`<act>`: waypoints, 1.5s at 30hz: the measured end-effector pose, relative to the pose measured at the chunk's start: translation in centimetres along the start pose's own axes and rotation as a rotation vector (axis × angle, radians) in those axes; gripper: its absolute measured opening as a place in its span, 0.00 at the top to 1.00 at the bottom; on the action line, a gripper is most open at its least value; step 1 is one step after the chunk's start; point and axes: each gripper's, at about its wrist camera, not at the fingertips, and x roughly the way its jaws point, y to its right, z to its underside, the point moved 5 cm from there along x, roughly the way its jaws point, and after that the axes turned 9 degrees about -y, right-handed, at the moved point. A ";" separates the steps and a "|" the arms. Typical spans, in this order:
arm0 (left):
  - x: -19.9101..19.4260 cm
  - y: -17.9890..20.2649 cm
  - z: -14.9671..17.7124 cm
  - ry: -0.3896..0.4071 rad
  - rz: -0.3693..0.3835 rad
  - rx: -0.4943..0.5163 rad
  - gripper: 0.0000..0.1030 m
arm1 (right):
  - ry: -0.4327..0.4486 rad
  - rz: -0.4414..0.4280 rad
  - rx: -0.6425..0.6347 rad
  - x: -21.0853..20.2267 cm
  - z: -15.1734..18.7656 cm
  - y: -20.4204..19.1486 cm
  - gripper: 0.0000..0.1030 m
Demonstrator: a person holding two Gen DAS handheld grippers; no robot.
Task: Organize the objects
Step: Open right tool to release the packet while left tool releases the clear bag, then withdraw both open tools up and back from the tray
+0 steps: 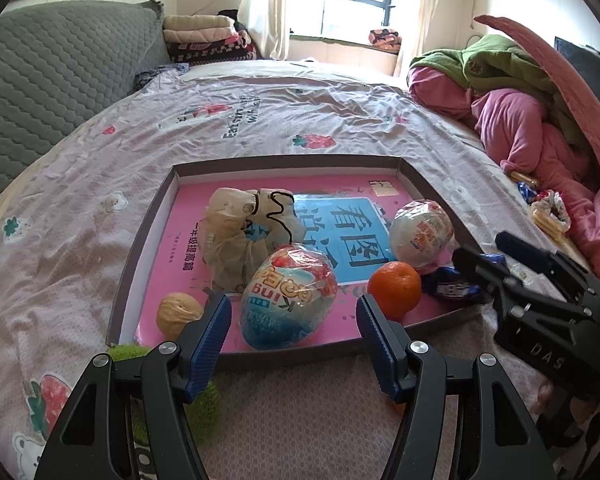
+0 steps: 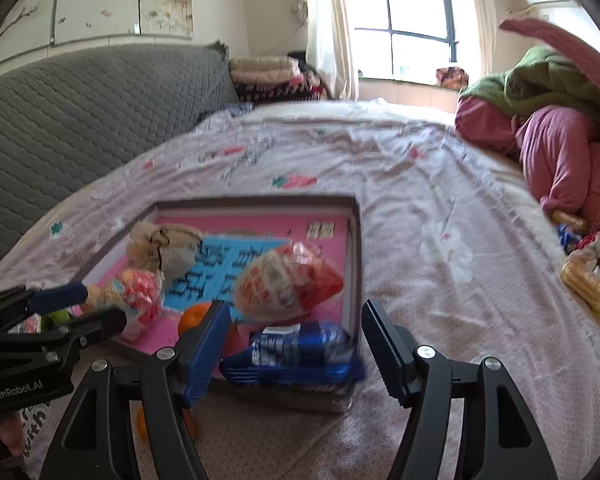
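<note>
The bedsheet [image 1: 260, 120] is matt, wrinkled printed cloth. Both toy eggs [image 1: 288, 296] wear crinkly glossy plastic wrap (so, apparently, does the blurred blue packet [image 2: 296, 354]); the tangerine [image 1: 394, 288] looks finely dimpled.

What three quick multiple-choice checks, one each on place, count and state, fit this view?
1. Where is the orange?
A. in the tray
B. on the pillow
C. on the windowsill
2. How many wrapped eggs are in the tray?
A. one
B. two
C. four
3. How does the left hand-held gripper stand?
A. open, empty
B. shut on the walnut
C. shut on the orange

Answers: 1 A, it sits near the tray's front edge. 2 B, one blue, one white. 3 A, its pads stand apart and grip nothing.
</note>
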 end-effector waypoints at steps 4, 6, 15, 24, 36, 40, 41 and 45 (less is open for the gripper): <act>-0.6 -0.1 0.2 0.003 0.000 -0.007 0.35 | 0.027 0.005 -0.024 -0.8 -0.3 -0.3 0.27; -1.0 -0.2 0.2 0.009 0.000 -0.012 0.35 | 0.042 0.007 -0.037 -1.2 -0.3 -0.5 0.27; -2.9 -1.1 0.7 0.038 -0.001 -0.025 0.35 | 0.093 -0.028 -0.048 -3.1 -0.5 -1.7 0.27; -5.0 -3.0 1.9 0.073 -0.010 -0.069 0.33 | 0.125 -0.082 -0.055 -5.5 0.0 -2.9 0.26; -8.2 -4.9 2.7 0.123 -0.035 -0.108 0.31 | 0.164 -0.104 -0.070 -8.0 0.6 -3.8 0.26; -9.1 -5.3 2.7 0.140 -0.043 -0.119 0.31 | 0.175 -0.110 -0.068 -8.5 0.7 -3.9 0.26; -9.3 -5.3 2.7 0.143 -0.046 -0.118 0.31 | 0.175 -0.113 -0.068 -8.6 0.7 -3.9 0.26; -9.6 -5.2 3.0 0.149 -0.047 -0.110 0.31 | 0.175 -0.125 -0.067 -8.9 1.0 -4.1 0.26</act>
